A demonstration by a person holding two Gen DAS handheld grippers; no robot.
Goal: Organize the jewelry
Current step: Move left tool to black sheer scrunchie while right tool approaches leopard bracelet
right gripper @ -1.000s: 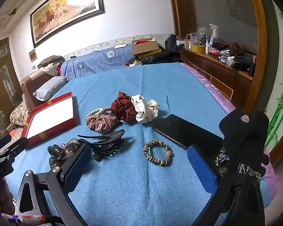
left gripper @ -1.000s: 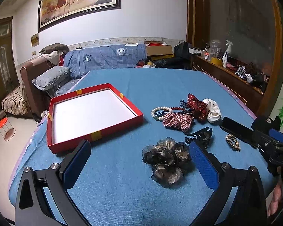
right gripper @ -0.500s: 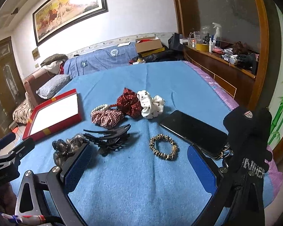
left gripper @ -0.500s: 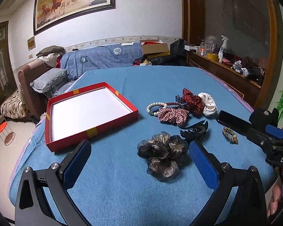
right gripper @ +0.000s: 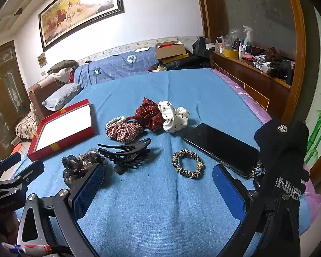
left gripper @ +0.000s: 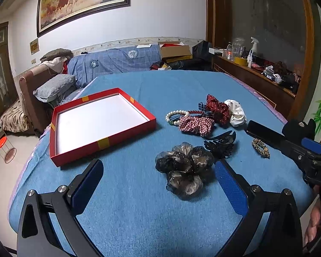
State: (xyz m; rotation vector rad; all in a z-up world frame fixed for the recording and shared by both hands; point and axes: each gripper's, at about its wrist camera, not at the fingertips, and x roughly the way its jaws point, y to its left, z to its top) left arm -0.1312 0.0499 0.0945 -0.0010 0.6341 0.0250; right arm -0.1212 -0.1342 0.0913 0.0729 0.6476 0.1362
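Observation:
A red box with a white floor (left gripper: 100, 122) (right gripper: 64, 126) lies empty on the blue cloth at the left. Right of it sit a dark gauze flower (left gripper: 185, 167) (right gripper: 81, 165), a black claw clip (left gripper: 221, 142) (right gripper: 126, 152), a plaid scrunchie (left gripper: 195, 125) (right gripper: 124, 129), a pearl bracelet (left gripper: 175, 115), a dark red dotted scrunchie (right gripper: 149, 115), a white dotted scrunchie (right gripper: 174, 115) and a leopard-print bracelet (left gripper: 261, 147) (right gripper: 187, 163). My left gripper (left gripper: 158, 184) is open just short of the flower. My right gripper (right gripper: 157, 184) is open, near the leopard bracelet.
A black phone (right gripper: 222, 147) lies at the right by the table edge, with a black knit glove (right gripper: 282, 150) hung on the right gripper's frame. Behind the table stand a sofa (left gripper: 109, 62) and a cluttered wooden sideboard (right gripper: 252, 68).
Both grippers have pulled back a little and drifted, so the objects sit slightly farther and shifted in view. Nothing was grasped; both stay open.

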